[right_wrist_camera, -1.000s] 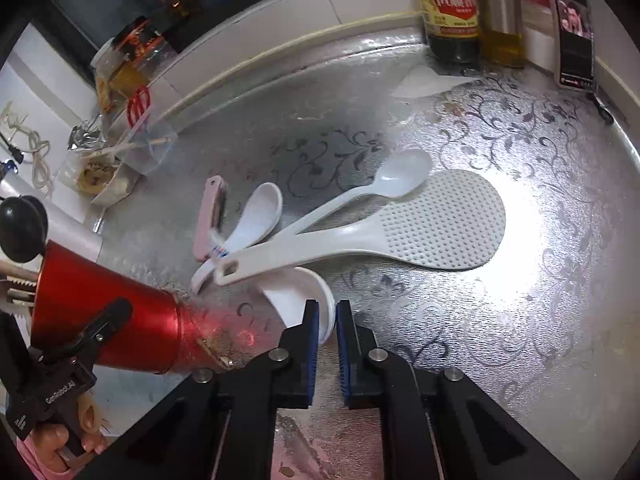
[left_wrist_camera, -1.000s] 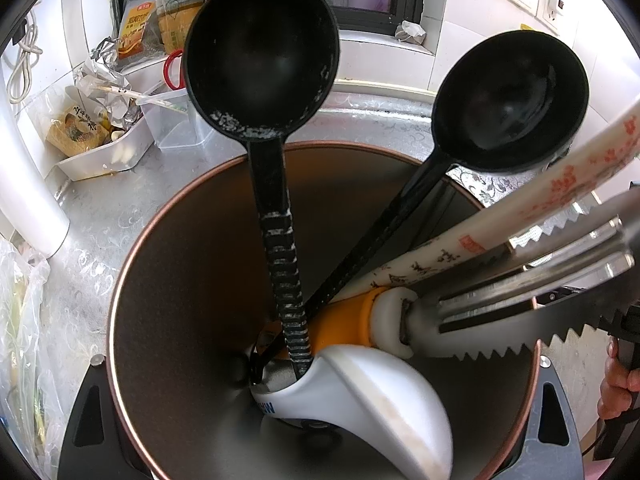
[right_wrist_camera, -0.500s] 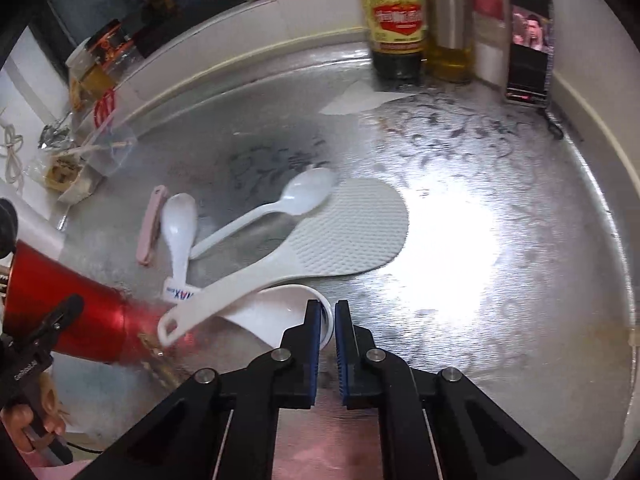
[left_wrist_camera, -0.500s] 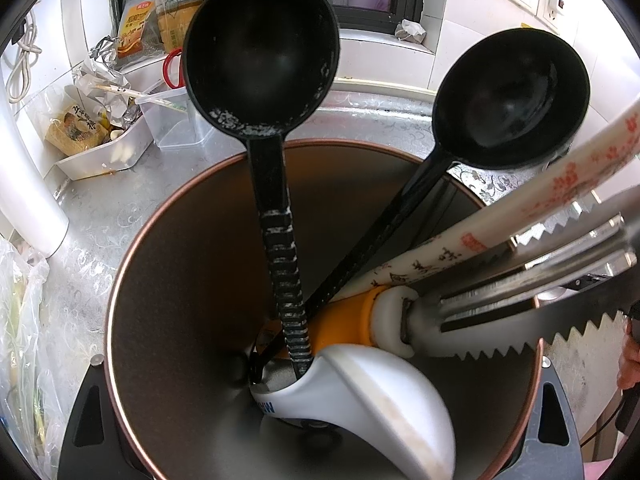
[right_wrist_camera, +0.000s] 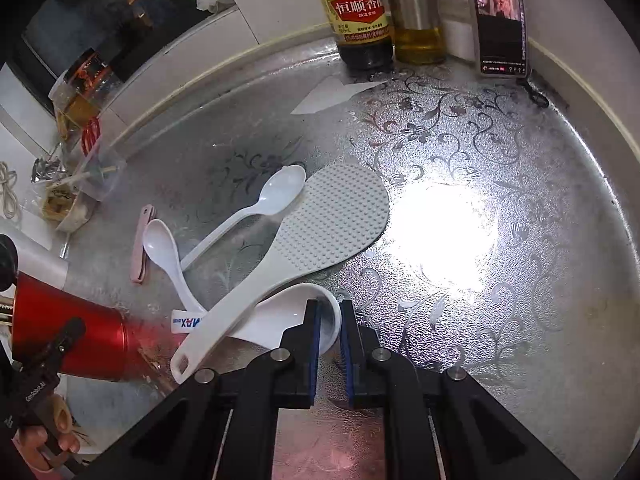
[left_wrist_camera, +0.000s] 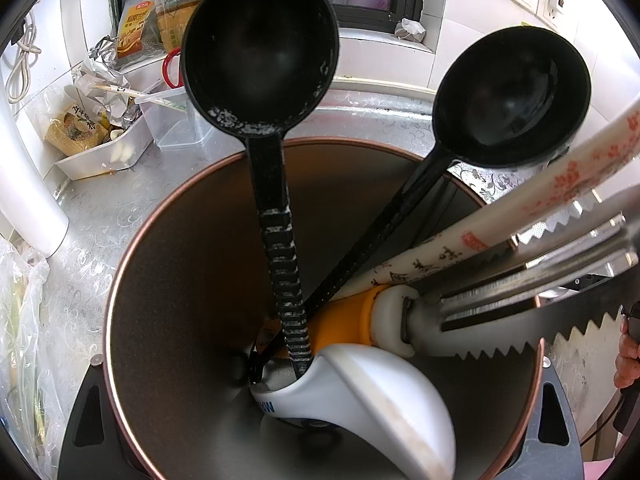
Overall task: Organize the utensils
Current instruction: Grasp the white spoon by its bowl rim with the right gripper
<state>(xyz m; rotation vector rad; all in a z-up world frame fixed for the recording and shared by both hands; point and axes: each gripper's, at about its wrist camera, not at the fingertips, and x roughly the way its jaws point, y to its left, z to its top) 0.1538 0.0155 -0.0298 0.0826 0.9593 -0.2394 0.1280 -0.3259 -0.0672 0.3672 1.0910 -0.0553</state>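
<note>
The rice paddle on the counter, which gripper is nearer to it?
Right. The right gripper hovers just beside the rice paddle handle, over a white spoon; the left gripper clamps the red holder farther off.

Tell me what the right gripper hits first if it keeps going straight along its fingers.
Probably the white ceramic spoon: the right gripper already straddles its bowl rim. Depth is unclear.

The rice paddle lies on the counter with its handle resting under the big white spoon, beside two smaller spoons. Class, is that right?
Not quite. The right wrist view shows the rice paddle with its handle over the big white spoon, not under it. The two smaller spoons do lie beside it on the counter.
</note>
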